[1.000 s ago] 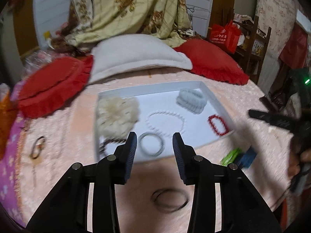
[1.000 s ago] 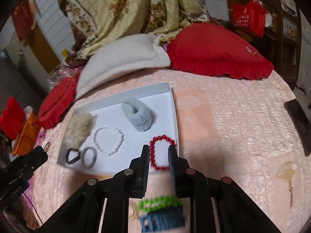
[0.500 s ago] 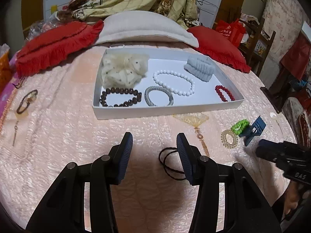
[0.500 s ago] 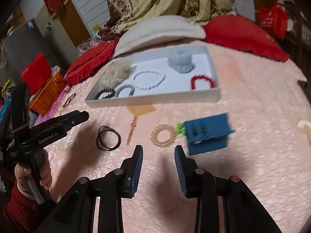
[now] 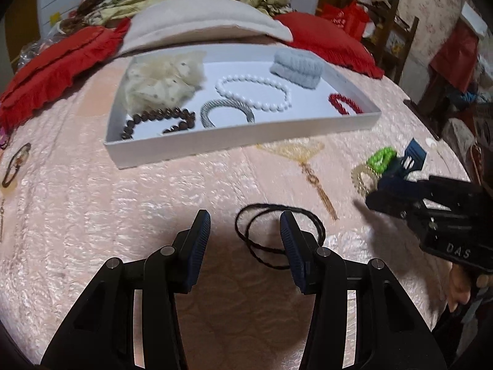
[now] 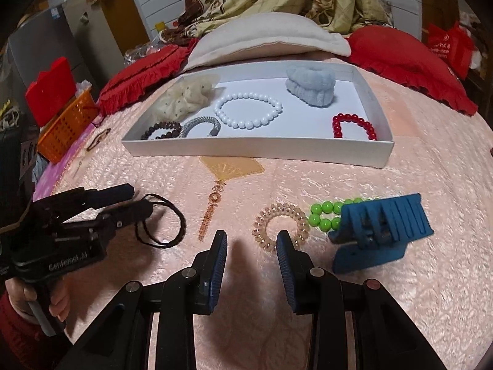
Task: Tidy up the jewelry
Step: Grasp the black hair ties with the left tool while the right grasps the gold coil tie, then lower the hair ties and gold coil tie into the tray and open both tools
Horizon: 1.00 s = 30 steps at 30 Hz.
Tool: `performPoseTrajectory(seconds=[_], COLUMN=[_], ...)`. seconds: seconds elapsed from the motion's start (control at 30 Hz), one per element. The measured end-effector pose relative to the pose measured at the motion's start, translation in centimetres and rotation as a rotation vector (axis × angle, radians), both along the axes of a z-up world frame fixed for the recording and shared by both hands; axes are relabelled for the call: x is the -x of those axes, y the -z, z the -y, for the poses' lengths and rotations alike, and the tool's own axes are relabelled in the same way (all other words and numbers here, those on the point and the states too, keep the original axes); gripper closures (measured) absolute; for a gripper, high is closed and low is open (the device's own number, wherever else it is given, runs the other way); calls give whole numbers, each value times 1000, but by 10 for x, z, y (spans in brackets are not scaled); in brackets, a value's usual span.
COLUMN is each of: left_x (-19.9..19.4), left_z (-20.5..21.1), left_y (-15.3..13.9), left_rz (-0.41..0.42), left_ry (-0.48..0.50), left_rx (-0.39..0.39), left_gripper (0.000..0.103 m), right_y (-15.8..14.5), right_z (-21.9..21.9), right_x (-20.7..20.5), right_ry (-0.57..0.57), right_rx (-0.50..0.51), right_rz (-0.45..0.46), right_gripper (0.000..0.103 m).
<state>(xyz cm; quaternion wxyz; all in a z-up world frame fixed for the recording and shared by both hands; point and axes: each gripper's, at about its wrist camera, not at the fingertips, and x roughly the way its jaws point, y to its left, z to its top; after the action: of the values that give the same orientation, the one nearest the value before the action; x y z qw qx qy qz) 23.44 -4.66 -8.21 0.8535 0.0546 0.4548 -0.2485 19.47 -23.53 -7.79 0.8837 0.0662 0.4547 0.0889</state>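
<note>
A white tray (image 5: pixel 234 137) (image 6: pixel 255 149) on the pink bedspread holds a cream scrunchie (image 5: pixel 163 80), brown beads (image 5: pixel 160 120), a silver bangle (image 5: pixel 226 111), white beads (image 6: pixel 248 109), a grey-blue scrunchie (image 6: pixel 311 84) and red beads (image 6: pixel 354 126). My left gripper (image 5: pixel 245 231) is open and empty, low over a black hair tie (image 5: pixel 271 240) (image 6: pixel 163 225). My right gripper (image 6: pixel 251 246) is open and empty, just short of a clear spiral hair tie (image 6: pixel 280 223). Green beads (image 6: pixel 326 215) and a blue claw clip (image 6: pixel 382 231) lie to its right.
A gold fan-shaped tassel ornament (image 6: pixel 228 169) lies before the tray. A small bracelet (image 5: pixel 15 165) lies at far left. Red cushions (image 6: pixel 406 58) and a white pillow (image 6: pixel 265 37) sit behind the tray. An orange basket (image 6: pixel 66 123) stands off the left side.
Both grippers have drawn back from the tray and come down toward the bedspread. The left one now hangs over the black hair tie, the right one near the spiral hair tie.
</note>
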Motion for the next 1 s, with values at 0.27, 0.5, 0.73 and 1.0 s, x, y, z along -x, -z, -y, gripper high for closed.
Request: performPoseTrajectory(seconds=[0.27, 0.5, 0.73, 1.0], left_x=[-2, 2, 7, 14], left_z=[4, 14, 12, -10], left_y=[3, 4, -1, -29], left_rz=[19, 48, 27, 67], left_ry=[13, 8, 24, -8], left_rx=[-4, -58, -17, 66], left_gripper=[57, 97, 100, 100], right_y=[6, 10, 9, -2], right_z=[-9, -23, -32, -41], right_x=[-10, -14, -13, -3], right_ry=[-15, -19, -54, -61], right_rx=[42, 134, 158, 151], right_rz=[2, 21, 12, -10], right_gripper=[71, 73, 90, 94])
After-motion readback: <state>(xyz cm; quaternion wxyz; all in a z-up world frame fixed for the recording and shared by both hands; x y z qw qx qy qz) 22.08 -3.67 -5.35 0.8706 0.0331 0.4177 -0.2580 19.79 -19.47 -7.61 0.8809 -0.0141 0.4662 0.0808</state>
